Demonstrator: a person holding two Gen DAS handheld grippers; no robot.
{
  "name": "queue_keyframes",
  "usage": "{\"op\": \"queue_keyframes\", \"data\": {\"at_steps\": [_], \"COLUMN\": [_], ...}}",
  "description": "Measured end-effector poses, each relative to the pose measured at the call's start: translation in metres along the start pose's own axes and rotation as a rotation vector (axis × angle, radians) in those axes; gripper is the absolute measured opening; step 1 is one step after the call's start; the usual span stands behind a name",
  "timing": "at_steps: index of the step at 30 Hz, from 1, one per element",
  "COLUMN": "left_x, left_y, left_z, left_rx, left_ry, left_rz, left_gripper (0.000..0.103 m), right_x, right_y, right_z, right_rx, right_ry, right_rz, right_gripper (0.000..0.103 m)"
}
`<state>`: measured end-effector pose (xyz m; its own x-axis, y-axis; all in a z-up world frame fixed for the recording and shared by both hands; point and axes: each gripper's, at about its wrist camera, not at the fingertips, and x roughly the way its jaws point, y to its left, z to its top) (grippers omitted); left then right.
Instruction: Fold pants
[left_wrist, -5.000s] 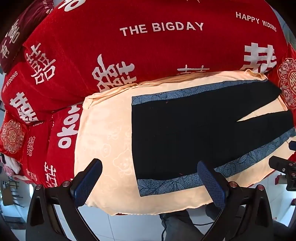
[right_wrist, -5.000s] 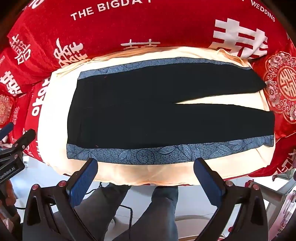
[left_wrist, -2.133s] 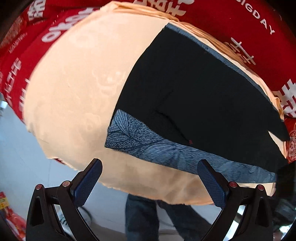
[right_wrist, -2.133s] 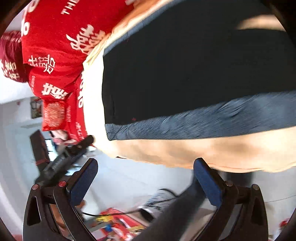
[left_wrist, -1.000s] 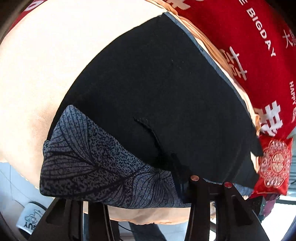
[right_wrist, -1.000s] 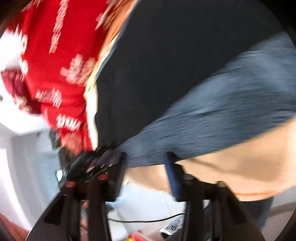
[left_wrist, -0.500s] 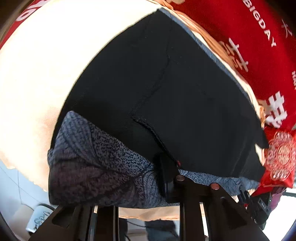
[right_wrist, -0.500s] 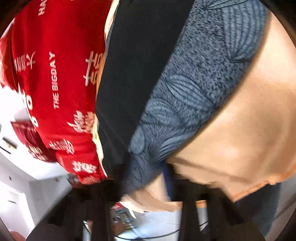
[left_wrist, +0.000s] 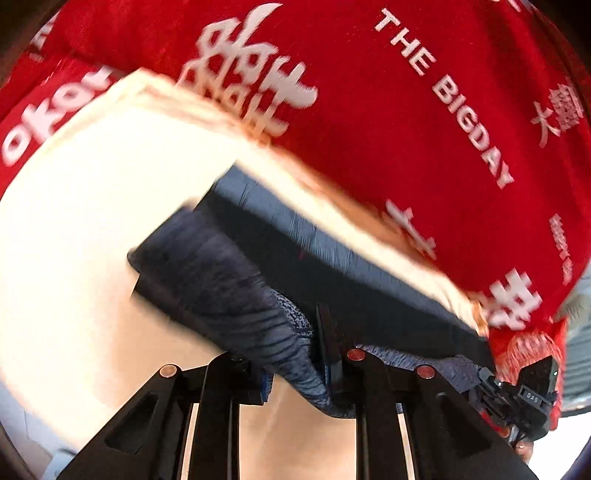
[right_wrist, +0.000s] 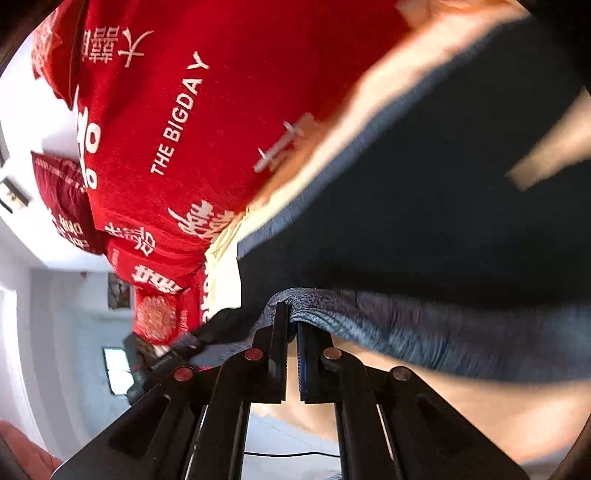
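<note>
The black pants with blue leaf-patterned side stripes lie on a cream quilt. My left gripper is shut on the near blue stripe at the waist end and holds it lifted and folded over the black cloth. My right gripper is shut on the same near stripe further along the leg, also lifted. The black pants fill the upper right of the right wrist view. The right gripper also shows in the left wrist view.
A red quilt with white characters and "THE BIGDAY" lies behind the cream quilt. Red cushions sit at the left end. White floor and a cable show below the near edge of the quilt.
Both grippers have lifted the near blue stripe and carried it toward the far stripe. The views swung up and the red quilt now fills more of the frame.
</note>
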<state>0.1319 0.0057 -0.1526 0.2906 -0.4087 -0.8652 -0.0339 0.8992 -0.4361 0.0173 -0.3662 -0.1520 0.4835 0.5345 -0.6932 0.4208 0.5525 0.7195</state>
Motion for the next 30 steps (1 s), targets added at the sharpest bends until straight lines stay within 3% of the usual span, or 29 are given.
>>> {"op": "queue_keyframes", "data": {"at_steps": [4, 7, 12, 14, 16, 17, 18, 19, 21, 24, 28, 30], "left_x": [0.068, 0.122, 0.132, 0.115, 0.092, 0.077, 0.064, 0.052, 0.046, 0.076, 0.129, 0.137], "left_y": [-0.014, -0.011, -0.008, -0.01, -0.013, -0.014, -0.015, -0.014, -0.013, -0.022, -0.028, -0.036], "left_z": [0.034, 0.048, 0.059, 0.061, 0.062, 0.059, 0.058, 0.055, 0.054, 0.047, 0.032, 0.025], "left_rx": [0.047, 0.062, 0.017, 0.019, 0.041, 0.054, 0.067, 0.081, 0.098, 0.165, 0.22, 0.28], "left_ry": [-0.013, 0.013, 0.024, 0.029, 0.008, -0.027, -0.065, -0.084, -0.083, -0.042, 0.023, -0.019], "left_rz": [0.115, 0.2, 0.209, 0.185, 0.205, 0.238, 0.264, 0.268, 0.277, 0.346, 0.453, 0.513], "left_gripper": [0.024, 0.025, 0.026, 0.029, 0.047, 0.066, 0.071, 0.071, 0.071, 0.075, 0.075, 0.081], "right_x": [0.045, 0.087, 0.141, 0.142, 0.135, 0.129, 0.121, 0.114, 0.101, 0.101, 0.158, 0.183], "right_y": [-0.005, -0.018, -0.039, -0.04, -0.034, -0.029, -0.019, -0.01, 0.007, 0.03, 0.038, 0.034], "right_z": [0.076, 0.111, 0.148, 0.151, 0.147, 0.144, 0.14, 0.136, 0.127, 0.114, 0.105, 0.113], "right_rx": [-0.021, -0.072, -0.107, -0.074, -0.073, -0.09, -0.123, -0.151, -0.196, -0.281, -0.352, -0.377], "right_ry": [0.069, 0.117, 0.149, 0.149, 0.151, 0.151, 0.146, 0.14, 0.132, 0.123, 0.188, 0.206], "right_rz": [-0.05, -0.136, -0.229, -0.223, -0.225, -0.231, -0.243, -0.246, -0.219, -0.189, -0.262, -0.318], "right_gripper": [0.005, 0.005, 0.005, 0.005, 0.008, 0.017, 0.023, 0.031, 0.031, 0.031, 0.031, 0.031]}}
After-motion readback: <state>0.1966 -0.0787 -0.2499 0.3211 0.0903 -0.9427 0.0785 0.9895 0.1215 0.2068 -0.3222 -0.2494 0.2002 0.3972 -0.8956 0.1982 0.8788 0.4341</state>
